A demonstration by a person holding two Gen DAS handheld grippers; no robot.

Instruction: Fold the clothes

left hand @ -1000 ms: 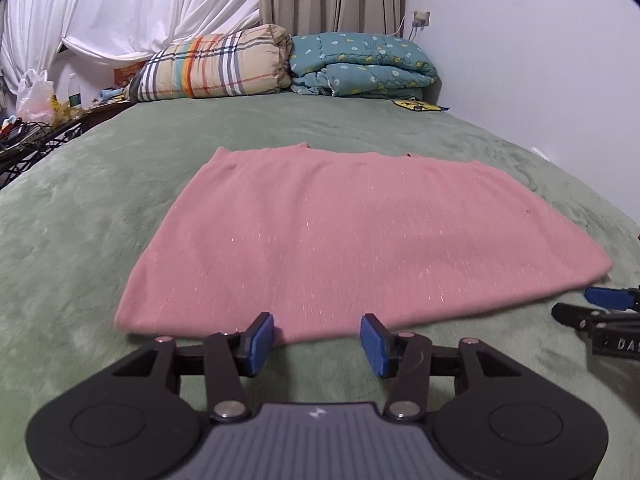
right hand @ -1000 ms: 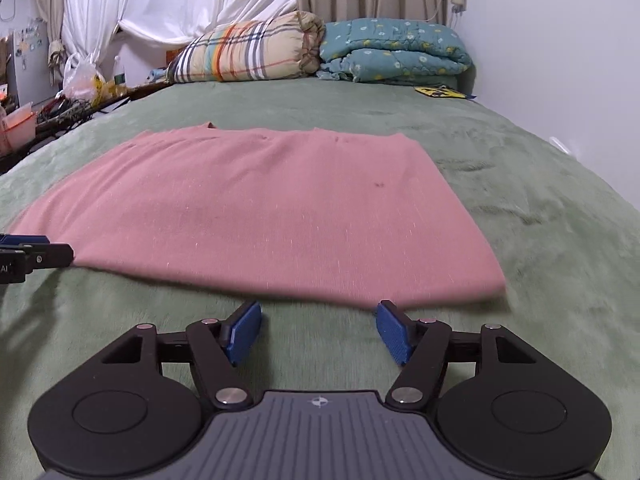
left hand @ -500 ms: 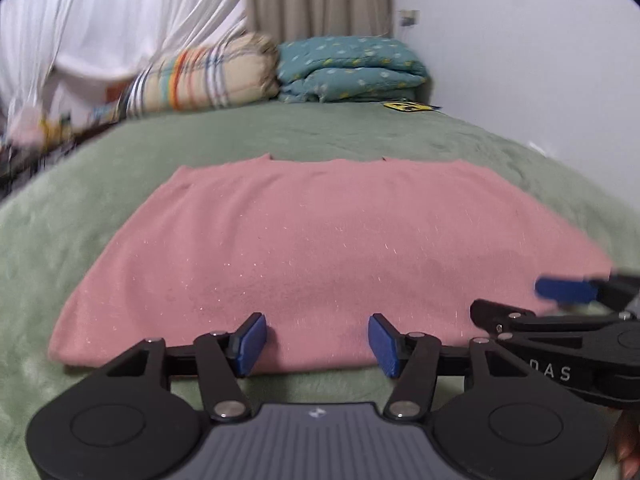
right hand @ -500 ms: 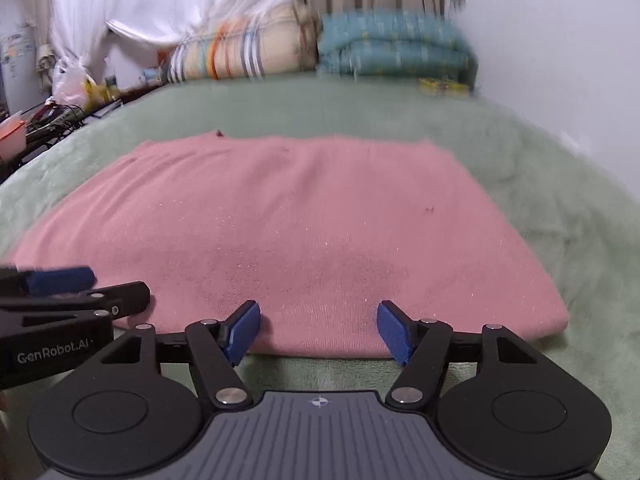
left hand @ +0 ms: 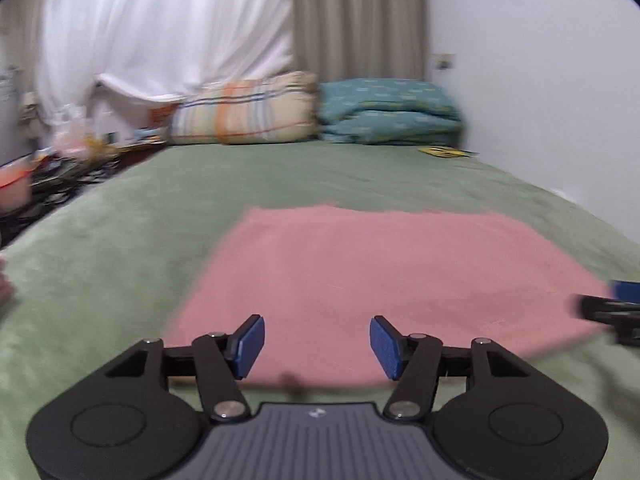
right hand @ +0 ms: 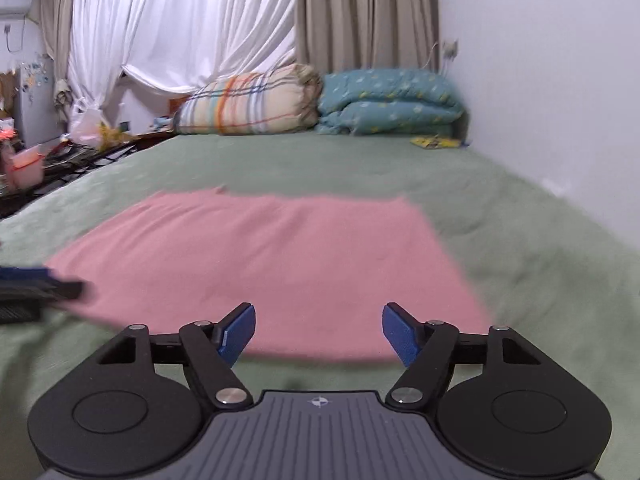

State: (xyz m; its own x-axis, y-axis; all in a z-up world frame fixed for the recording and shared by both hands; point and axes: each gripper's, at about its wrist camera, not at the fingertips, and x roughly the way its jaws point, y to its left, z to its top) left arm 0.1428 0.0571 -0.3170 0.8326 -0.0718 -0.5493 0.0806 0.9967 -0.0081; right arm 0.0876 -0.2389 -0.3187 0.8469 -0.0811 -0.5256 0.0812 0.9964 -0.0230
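**Both grippers poised at the near hem**

Green bedspread [right hand: 520, 240] fills the room's foreground, with white drapes and a plain wall behind; on it the pink garment [right hand: 280, 256] lies flat, already a squared-off rectangle, its near edge just ahead of my fingertips.

Left gripper [left hand: 317, 344] hangs over the near-left part of the hem, right gripper [right hand: 319, 334] over the near-right part; both sets of jaws have just been opening and stand apart, nothing between the pads, the cloth beneath them and not pinched.

Doing this step well, as I judge it: lower both together, take the hem near its two corners and not mid-edge, so the fold line runs straight; pinch every layer of the edge without gathering bedspread; lift evenly and carry the hem towards the far edge, keeping the sides aligned; a lopsided lift would skew the rectangle.

Containers: a white plastic bag [right hand: 86, 126] by the clutter at the left, contents too blurred to tell; an orange-pink tub [right hand: 28, 168] nearby, its inside hidden; a plaid pillow [right hand: 248, 100] and folded teal quilt [right hand: 390, 102] sit at the bed's head.
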